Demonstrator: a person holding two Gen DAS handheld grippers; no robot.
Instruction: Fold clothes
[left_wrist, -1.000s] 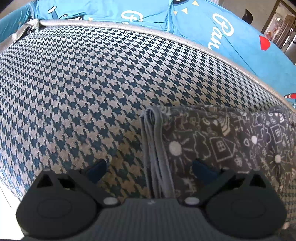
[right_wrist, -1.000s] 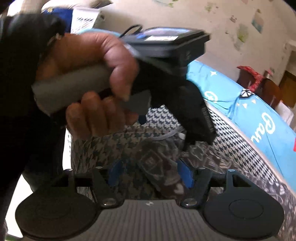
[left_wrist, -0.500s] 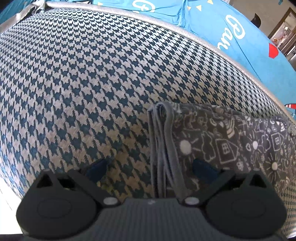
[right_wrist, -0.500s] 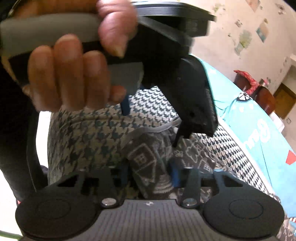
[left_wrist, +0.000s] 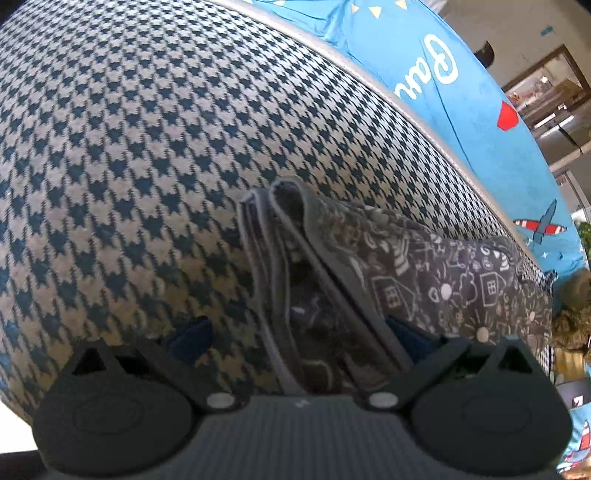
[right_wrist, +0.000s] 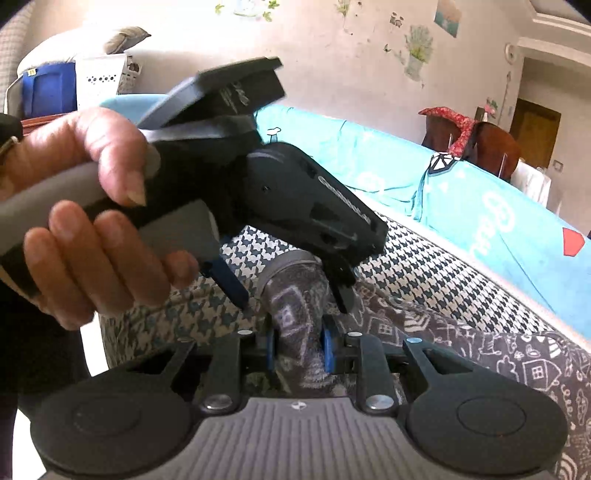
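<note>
A grey garment (left_wrist: 443, 273) printed with white doodles lies folded on a blue-and-cream houndstooth cushion (left_wrist: 147, 147). Its banded edge stands bunched up between the wide-apart fingers of my left gripper (left_wrist: 299, 338), which is open. In the right wrist view, my right gripper (right_wrist: 299, 349) is shut on a pinched ridge of the garment (right_wrist: 295, 288). Just beyond it, a hand (right_wrist: 85, 221) holds the left gripper (right_wrist: 293, 304), whose two fingers straddle the garment's rolled end without closing on it.
A turquoise printed sheet (left_wrist: 461, 92) covers the surface behind the cushion (right_wrist: 424, 266). A blue box (right_wrist: 48, 88) and a white basket (right_wrist: 107, 74) stand at the back left. A chair draped in red cloth (right_wrist: 461, 122) and a wooden door (right_wrist: 535, 129) are at the back right.
My right gripper's fingers closed from apart onto the garment. The left gripper stayed open and came lower and nearer, and the garment's edge rose up bunched between its fingers.
</note>
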